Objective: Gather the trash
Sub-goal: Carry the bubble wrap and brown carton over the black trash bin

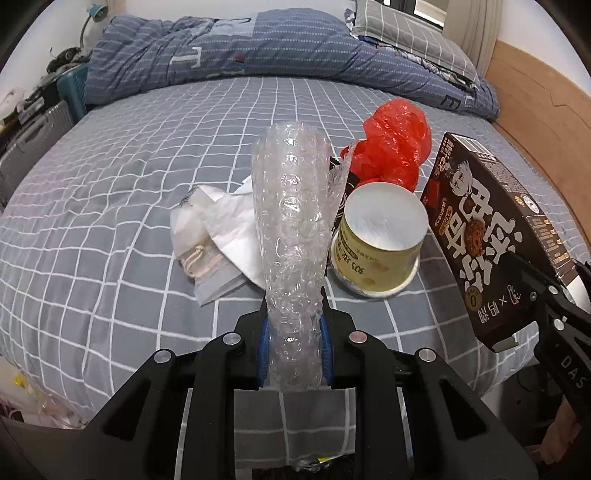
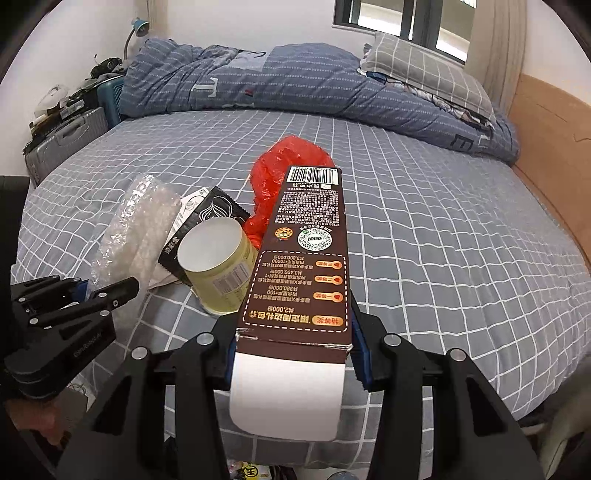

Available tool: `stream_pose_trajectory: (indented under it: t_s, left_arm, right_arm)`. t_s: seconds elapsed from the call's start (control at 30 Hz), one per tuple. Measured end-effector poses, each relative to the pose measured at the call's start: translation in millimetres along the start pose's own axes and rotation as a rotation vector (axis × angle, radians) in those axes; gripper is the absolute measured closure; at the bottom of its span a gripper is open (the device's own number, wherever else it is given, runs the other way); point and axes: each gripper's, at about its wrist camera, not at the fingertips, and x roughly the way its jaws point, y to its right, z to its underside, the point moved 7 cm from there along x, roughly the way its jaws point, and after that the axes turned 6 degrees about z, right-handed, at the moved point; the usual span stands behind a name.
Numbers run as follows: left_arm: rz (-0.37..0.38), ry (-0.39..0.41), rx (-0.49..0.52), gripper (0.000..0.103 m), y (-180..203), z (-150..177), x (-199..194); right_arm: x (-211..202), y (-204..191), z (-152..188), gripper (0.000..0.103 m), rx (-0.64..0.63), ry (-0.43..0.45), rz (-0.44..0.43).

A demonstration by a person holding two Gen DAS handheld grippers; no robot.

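My left gripper [image 1: 293,332] is shut on a roll of clear bubble wrap [image 1: 293,229], held upright above the bed; it also shows in the right wrist view [image 2: 136,229]. My right gripper [image 2: 295,332] is shut on a brown snack box [image 2: 303,251], which shows at the right of the left wrist view [image 1: 495,236]. On the bed lie an upturned yellow paper cup [image 1: 380,240], a crumpled red plastic bag [image 1: 395,144], white paper and a small pouch [image 1: 218,229], and a black sachet [image 2: 207,221].
The grey checked bed sheet [image 1: 129,177] fills the view. A blue duvet [image 1: 236,48] and a pillow [image 1: 410,33] lie at the far end. A wooden headboard [image 1: 546,122] runs along the right. A suitcase [image 2: 62,144] and clutter stand at the left.
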Motion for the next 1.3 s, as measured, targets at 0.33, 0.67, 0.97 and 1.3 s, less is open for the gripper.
stream_pose_trajectory:
  t_s: [0.33, 0.67, 0.97, 1.3]
  left_arm:
    - [0.017, -0.008, -0.004, 0.082, 6, 22, -20]
    - [0.023, 0.01, -0.013, 0.082, 13, 34, -44]
    - [0.005, 0.039, 0.012, 0.082, 19, 44, -66]
    - [0.007, 0.041, -0.01, 0.082, 17, 73, -88]
  right_arm:
    - [-16, -2, 11, 0.059, 0.012, 0.012, -0.01]
    - [-37, 1, 20, 0.059, 0.04, 0.023, 0.003]
    - [-60, 4, 27, 0.059, 0.078, 0.035, 0.004]
    - [-84, 10, 56, 0.059, 0.103, 0.023, 0.011]
